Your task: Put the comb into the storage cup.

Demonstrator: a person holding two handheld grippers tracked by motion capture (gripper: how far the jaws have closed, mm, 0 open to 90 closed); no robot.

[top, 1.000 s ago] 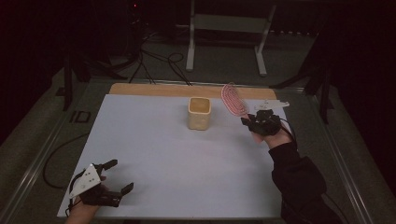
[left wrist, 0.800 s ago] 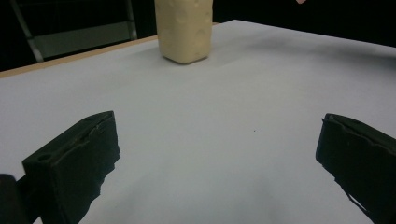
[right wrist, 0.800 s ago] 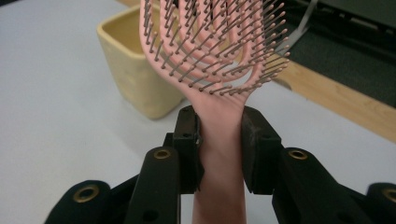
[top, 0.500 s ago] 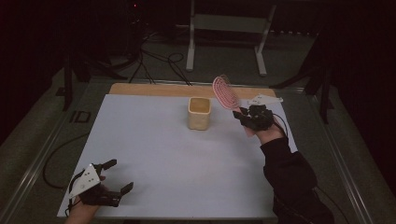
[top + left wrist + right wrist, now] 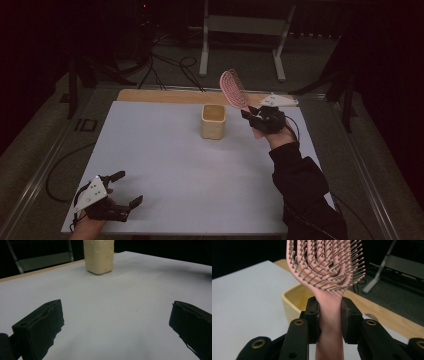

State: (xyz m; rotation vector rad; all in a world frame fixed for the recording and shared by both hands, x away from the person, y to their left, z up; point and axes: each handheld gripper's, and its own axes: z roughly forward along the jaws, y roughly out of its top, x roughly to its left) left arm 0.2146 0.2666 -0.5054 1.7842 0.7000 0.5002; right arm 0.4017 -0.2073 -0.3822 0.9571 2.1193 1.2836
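Observation:
A pink hairbrush (image 5: 232, 88) is held up in the air, head tilted up and to the left, just right of a cream square cup (image 5: 213, 121) at the table's back middle. My right gripper (image 5: 248, 115) is shut on the brush's handle (image 5: 329, 312); the bristles (image 5: 329, 262) face the camera, with the cup's rim (image 5: 294, 296) behind and below. At the near left corner, low over the white table (image 5: 175, 165), my left gripper (image 5: 127, 189) stands open with nothing between its jaws. The cup (image 5: 98, 256) stands far ahead of it.
A wooden strip (image 5: 165, 96) runs along the table's far edge. Beyond it a metal stand (image 5: 240, 30) and cables (image 5: 170, 62) lie on the dark floor. A black sleeve (image 5: 300, 185) reaches in over the right side of the table.
My right gripper has carried the hairbrush up and to the left, closer to the cup. The left gripper has stayed where it was.

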